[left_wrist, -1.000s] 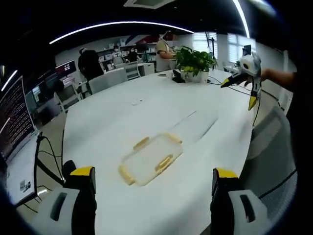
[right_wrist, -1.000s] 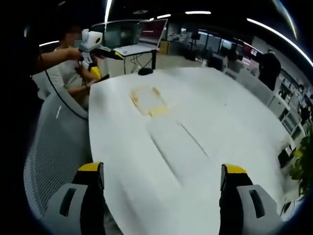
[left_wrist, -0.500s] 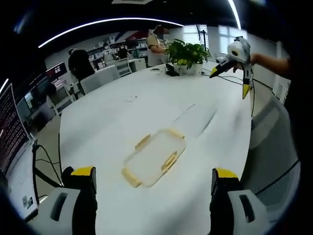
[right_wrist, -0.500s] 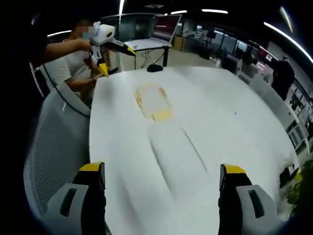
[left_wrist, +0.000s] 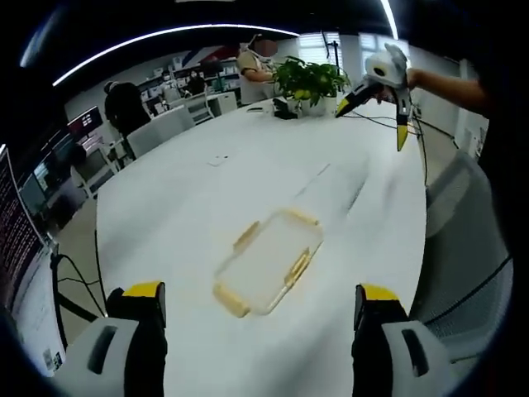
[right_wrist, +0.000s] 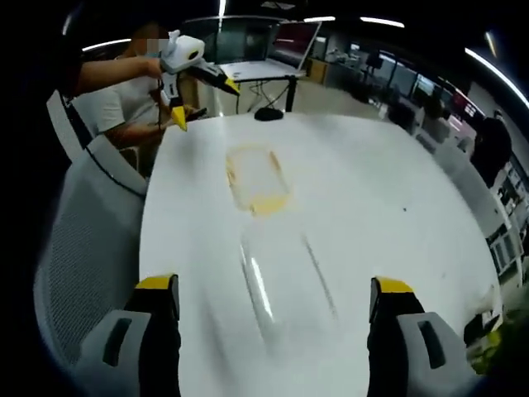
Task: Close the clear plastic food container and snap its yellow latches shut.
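Note:
A clear plastic container [left_wrist: 269, 260] with yellow latches on its sides lies flat on the white table [left_wrist: 190, 207]. It also lies far up the table in the right gripper view [right_wrist: 256, 178]. Beside it are faint streaks of a clear shape [right_wrist: 281, 273]; I cannot tell what it is. My left gripper [left_wrist: 259, 291] hangs open above the table's near edge, short of the container. My right gripper [right_wrist: 274, 285] is open too, well back from it. Each gripper is held in the air off the table, open: the right one [left_wrist: 370, 128] and the left one [right_wrist: 207, 106].
A potted plant [left_wrist: 307, 78] stands at the table's far end, with a small dark item [right_wrist: 267, 114] at the other end. Grey mesh chairs [right_wrist: 83, 248] [left_wrist: 463, 248] stand along the near edge. People stand and sit by desks [left_wrist: 124, 107] beyond.
Both views have shifted with the hands, and the right gripper view has come closer to the container. The container has stayed where it lay. Both grippers remain open.

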A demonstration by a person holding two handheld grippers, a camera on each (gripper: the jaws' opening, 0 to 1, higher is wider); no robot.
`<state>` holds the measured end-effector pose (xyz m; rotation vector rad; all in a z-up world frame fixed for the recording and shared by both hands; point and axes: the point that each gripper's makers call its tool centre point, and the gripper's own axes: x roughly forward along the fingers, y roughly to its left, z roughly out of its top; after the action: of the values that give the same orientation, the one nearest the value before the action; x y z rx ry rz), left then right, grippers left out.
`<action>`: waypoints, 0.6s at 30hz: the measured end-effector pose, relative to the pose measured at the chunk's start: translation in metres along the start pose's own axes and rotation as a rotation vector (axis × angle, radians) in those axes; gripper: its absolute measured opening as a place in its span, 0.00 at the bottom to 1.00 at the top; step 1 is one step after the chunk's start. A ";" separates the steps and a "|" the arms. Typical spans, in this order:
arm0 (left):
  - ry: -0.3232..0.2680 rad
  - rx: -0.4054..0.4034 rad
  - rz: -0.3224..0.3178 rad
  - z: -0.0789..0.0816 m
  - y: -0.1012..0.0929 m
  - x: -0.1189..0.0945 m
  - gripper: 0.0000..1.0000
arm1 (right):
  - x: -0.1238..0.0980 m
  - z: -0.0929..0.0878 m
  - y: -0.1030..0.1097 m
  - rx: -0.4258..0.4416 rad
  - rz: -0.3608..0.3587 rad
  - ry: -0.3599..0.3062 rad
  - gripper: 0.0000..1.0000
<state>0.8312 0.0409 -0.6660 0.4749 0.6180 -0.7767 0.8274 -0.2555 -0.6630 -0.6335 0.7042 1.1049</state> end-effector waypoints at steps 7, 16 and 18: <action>0.022 0.020 -0.020 -0.003 0.004 0.008 0.91 | 0.014 0.017 -0.003 -0.034 0.036 0.016 0.93; 0.056 0.058 -0.050 -0.007 0.011 0.020 0.87 | 0.036 0.037 -0.007 -0.089 0.083 0.014 0.92; 0.065 0.067 -0.059 -0.009 0.012 0.023 0.87 | 0.043 0.039 -0.008 -0.092 0.091 0.018 0.92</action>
<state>0.8503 0.0422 -0.6855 0.5468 0.6706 -0.8423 0.8542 -0.2047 -0.6709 -0.6960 0.7060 1.2225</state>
